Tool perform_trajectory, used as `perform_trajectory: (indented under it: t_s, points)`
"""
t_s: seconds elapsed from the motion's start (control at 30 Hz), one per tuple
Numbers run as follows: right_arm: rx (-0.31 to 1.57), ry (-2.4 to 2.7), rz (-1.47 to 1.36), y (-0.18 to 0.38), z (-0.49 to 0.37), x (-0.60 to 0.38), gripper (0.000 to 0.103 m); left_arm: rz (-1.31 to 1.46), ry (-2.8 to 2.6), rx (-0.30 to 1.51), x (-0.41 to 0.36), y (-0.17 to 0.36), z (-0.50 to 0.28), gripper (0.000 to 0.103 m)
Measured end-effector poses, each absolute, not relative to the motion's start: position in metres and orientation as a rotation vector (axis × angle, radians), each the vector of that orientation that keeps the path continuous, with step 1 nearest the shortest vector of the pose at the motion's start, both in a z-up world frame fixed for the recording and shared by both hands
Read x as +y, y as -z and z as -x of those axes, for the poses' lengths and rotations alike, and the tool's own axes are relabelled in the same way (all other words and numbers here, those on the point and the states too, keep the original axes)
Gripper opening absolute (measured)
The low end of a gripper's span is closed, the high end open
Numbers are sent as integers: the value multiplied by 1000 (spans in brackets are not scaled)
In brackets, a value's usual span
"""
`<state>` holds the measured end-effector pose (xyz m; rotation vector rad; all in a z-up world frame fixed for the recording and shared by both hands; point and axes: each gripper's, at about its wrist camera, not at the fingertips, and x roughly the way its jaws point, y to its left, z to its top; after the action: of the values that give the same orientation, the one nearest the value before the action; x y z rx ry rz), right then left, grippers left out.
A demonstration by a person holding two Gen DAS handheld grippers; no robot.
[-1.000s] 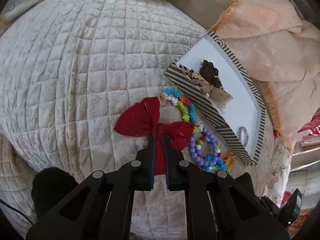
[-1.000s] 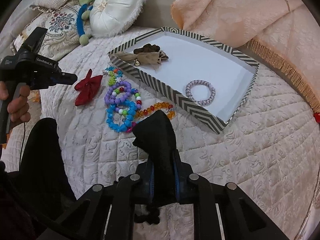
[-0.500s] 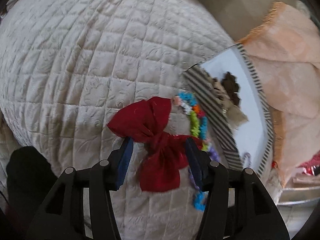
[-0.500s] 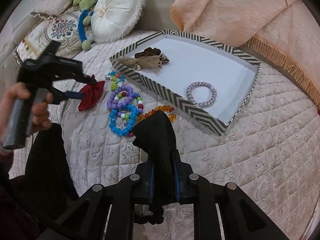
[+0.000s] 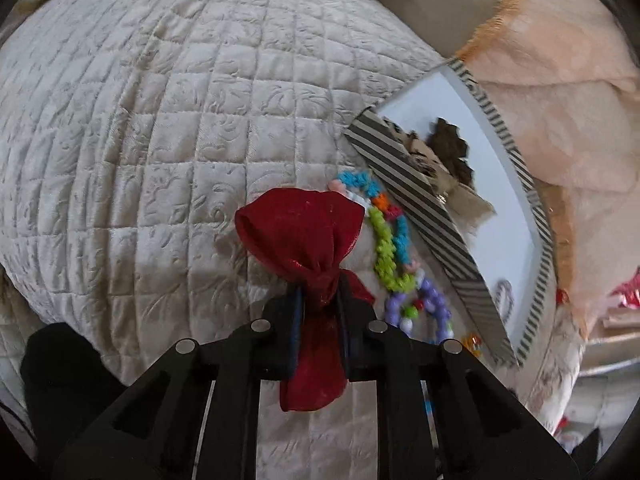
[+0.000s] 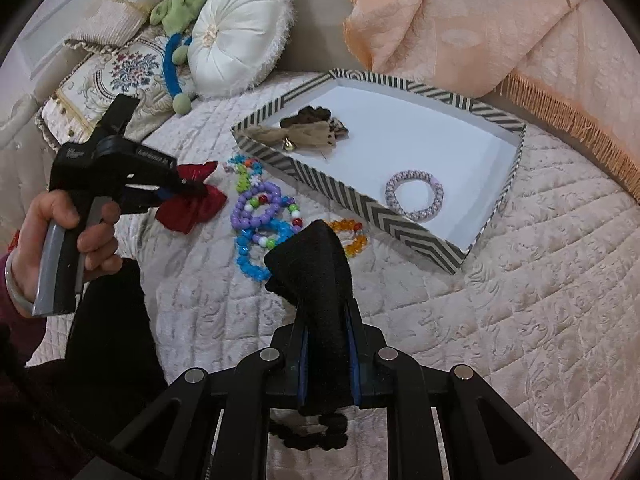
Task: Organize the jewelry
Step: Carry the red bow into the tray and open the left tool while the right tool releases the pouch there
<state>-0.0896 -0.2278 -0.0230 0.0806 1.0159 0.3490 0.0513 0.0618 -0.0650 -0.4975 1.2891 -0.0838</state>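
Glossy red cloth bow (image 5: 308,248); matt quilted cloth bedspread (image 5: 140,140).

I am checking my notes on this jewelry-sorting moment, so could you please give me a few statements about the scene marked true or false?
1. The left gripper is shut on the red bow. True.
2. The right gripper is open and holds nothing. False: it is shut on a black cloth piece.
3. A pale braided ring lies inside the striped tray. True.
4. The purple bead bracelet lies inside the tray. False: it lies on the quilt beside the tray's near wall.
5. The tray holds nothing but the ring. False: a brown and beige bow lies in its far corner.
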Motion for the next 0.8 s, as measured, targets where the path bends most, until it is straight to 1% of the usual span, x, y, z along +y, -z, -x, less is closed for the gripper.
perform_trajectory:
  t_s: [0.23, 0.47, 0.8]
  points:
    - [962, -318, -131, 2, 93, -228, 14, 430, 200, 1243, 58, 23, -28, 14]
    - [911, -276, -178, -19, 90, -229, 14, 266, 288, 1153, 32, -17, -11, 14]
    - [871, -225, -248, -32, 69, -241, 14, 90, 340, 1070, -14, -36, -21, 14]
